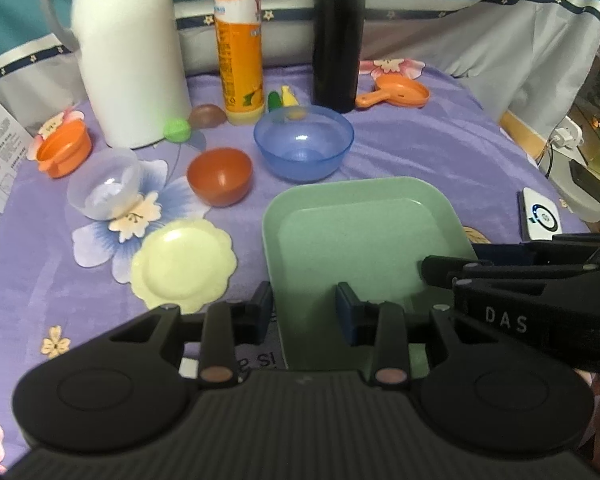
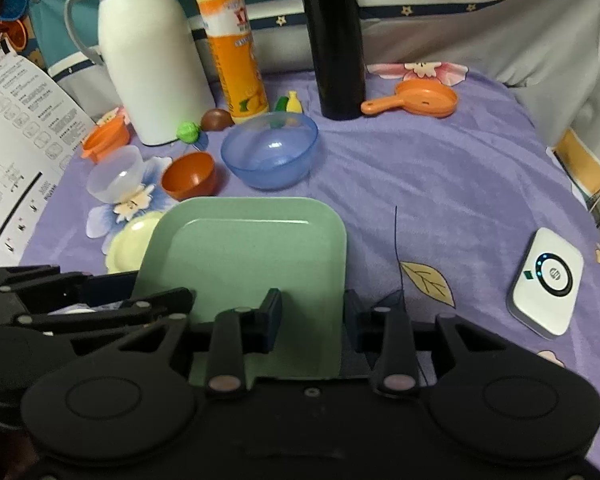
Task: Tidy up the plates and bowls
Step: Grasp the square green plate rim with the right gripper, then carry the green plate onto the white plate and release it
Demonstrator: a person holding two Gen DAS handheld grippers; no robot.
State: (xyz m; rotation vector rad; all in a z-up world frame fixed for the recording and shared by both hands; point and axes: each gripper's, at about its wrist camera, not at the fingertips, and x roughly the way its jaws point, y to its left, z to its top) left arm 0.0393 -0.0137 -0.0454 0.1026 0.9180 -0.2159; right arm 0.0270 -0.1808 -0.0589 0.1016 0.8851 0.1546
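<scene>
Matt green plastic plate, soft purple cloth, glossy blue bowl

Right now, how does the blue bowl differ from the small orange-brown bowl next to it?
The blue bowl is translucent, while the orange-brown bowl is opaque. The blue bowl is clearly the wider of the two. The blue bowl sits further back, close to the black flask; the orange-brown bowl sits beside the clear bowl. Both stand upright and empty on the purple floral cloth, and neither gripper touches them.
</scene>
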